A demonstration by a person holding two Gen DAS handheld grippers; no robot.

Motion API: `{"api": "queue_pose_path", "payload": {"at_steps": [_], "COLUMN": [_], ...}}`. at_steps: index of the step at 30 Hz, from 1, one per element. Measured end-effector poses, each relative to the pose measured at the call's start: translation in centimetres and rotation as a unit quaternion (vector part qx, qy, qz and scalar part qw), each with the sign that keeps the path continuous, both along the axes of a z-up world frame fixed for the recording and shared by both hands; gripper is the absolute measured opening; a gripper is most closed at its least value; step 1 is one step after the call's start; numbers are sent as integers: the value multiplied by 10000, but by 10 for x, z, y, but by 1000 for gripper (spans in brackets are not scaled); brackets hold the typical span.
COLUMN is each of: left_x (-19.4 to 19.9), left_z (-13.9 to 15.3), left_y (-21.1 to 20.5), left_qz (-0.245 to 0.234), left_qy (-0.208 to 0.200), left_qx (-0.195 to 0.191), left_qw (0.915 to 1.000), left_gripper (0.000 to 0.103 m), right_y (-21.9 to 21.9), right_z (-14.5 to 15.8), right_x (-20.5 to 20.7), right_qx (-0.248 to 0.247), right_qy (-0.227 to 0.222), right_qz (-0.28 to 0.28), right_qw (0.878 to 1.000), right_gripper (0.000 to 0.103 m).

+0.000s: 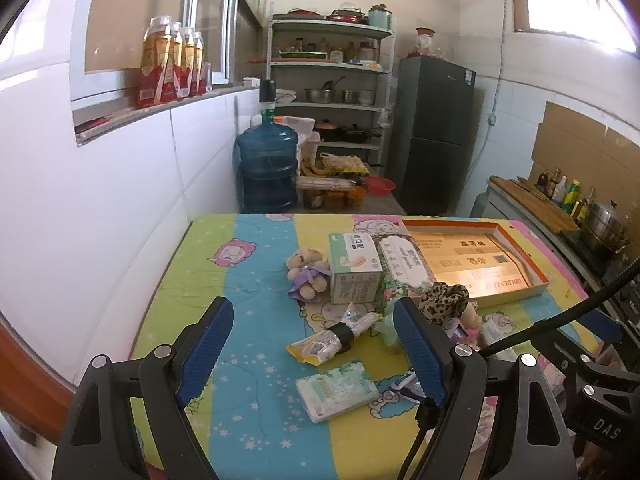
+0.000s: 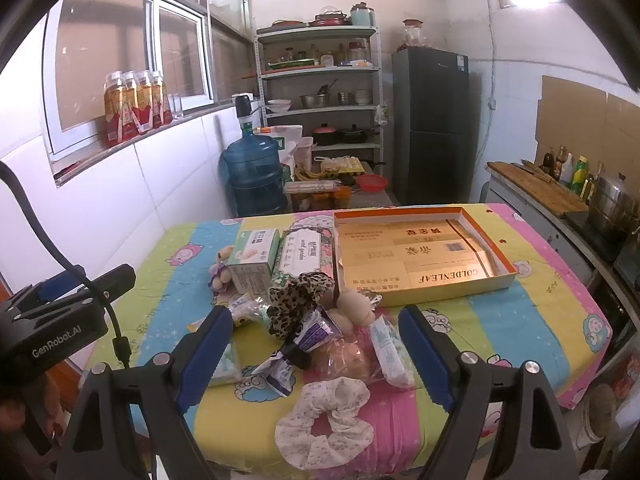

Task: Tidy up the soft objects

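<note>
Leopard-print scrunchie [image 2: 298, 294]; white floral scrunchie [image 2: 326, 420]; striped cartoon tablecloth [image 2: 520, 320].

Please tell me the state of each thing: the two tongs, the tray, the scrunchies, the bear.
Left tongs: open, empty.
Right tongs: open, empty.
Tray: open, no loose items inside.
White scrunchie: flat on the cloth.
Leopard scrunchie: crumpled on the pile.
Bear: lying against a box.
</note>
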State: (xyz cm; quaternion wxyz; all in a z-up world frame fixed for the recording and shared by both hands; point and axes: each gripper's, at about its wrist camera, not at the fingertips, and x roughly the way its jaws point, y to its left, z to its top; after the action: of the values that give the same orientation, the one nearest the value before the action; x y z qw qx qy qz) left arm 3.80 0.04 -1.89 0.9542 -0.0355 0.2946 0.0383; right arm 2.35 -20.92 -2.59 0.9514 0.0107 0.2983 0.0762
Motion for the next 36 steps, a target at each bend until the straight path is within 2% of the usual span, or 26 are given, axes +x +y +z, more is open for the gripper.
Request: {"api": "queue_pose_path", "payload": {"at_steps": [15, 23, 30, 33, 36], "left_x": [10, 16, 22, 23, 26], "left_z": [-8, -49, -88, -109, -121], "left_y": [3, 11, 4, 9, 17], "left_qz": [-80, -486, -1316, -1467, -1761], "left_qy": [126, 470, 678, 734, 676], "left_qx": [-124, -525, -342, -148, -213], "left_qw": [9998, 9963, 9884, 9863, 9818], "left_gripper": [83, 83, 83, 83, 83], "right_y": [-6, -9, -19, -20, -18], "right_z": [-14, -55, -91, -102, -111], "right_x": [6, 0, -1, -1, -1], "right_qx": [-83, -107, -61, -136, -182], "right_qy": [132, 673, 1175, 1212, 1268], "right_qz": [143, 316, 259, 348, 464], "right_qw": [9998, 9972, 9927, 9919, 9907], "right_gripper": [85, 85, 85, 85, 85]}}
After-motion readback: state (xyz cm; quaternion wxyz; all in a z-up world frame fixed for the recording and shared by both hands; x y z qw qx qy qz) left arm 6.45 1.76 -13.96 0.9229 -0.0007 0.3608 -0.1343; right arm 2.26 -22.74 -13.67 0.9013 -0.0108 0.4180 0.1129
